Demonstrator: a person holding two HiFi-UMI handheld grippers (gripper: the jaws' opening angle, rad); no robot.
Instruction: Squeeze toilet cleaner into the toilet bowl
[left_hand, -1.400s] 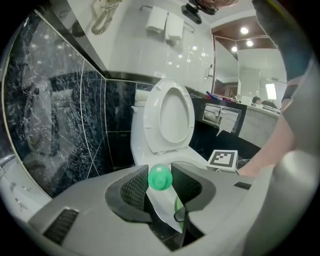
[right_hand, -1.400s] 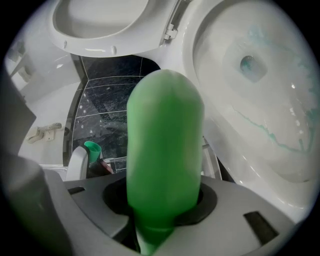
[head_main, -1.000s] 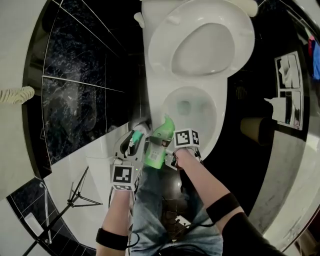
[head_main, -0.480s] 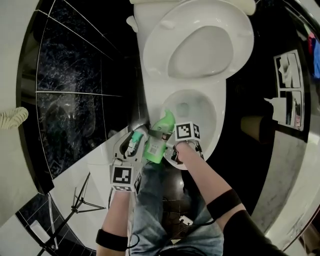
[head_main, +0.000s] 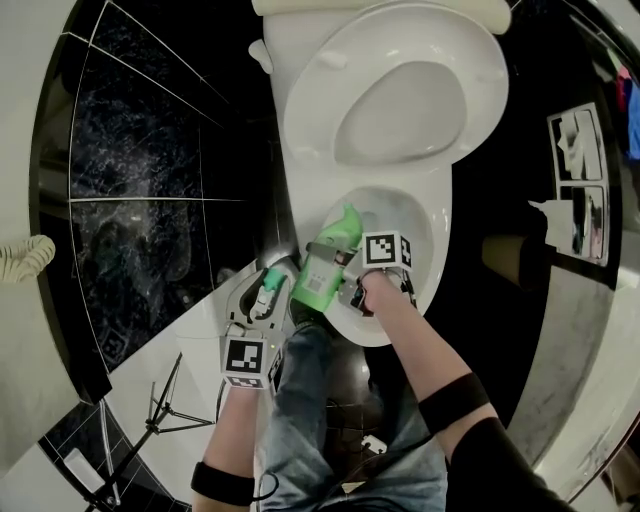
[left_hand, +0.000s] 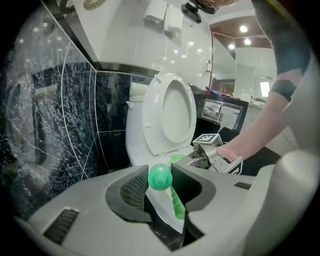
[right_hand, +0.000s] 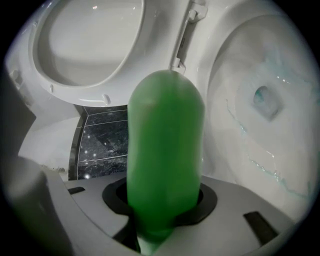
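Room: black marbled wall tiles (head_main: 140, 150); white toilet (head_main: 300, 195), seat (head_main: 320, 110) raised.
Right gripper (head_main: 348, 283): clamped on green bottle (head_main: 322, 275) above bowl (head_main: 428, 235).
Left gripper (head_main: 268, 282): pinching green cap (left_hand: 160, 177).

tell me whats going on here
A person stands at the toilet bowl with a gripper in each hand. The right gripper clamps a green toilet cleaner bottle, its nozzle tilted over the bowl. The left gripper pinches the green cap in its fingers, off to the side. No cleaner can be seen coming out.
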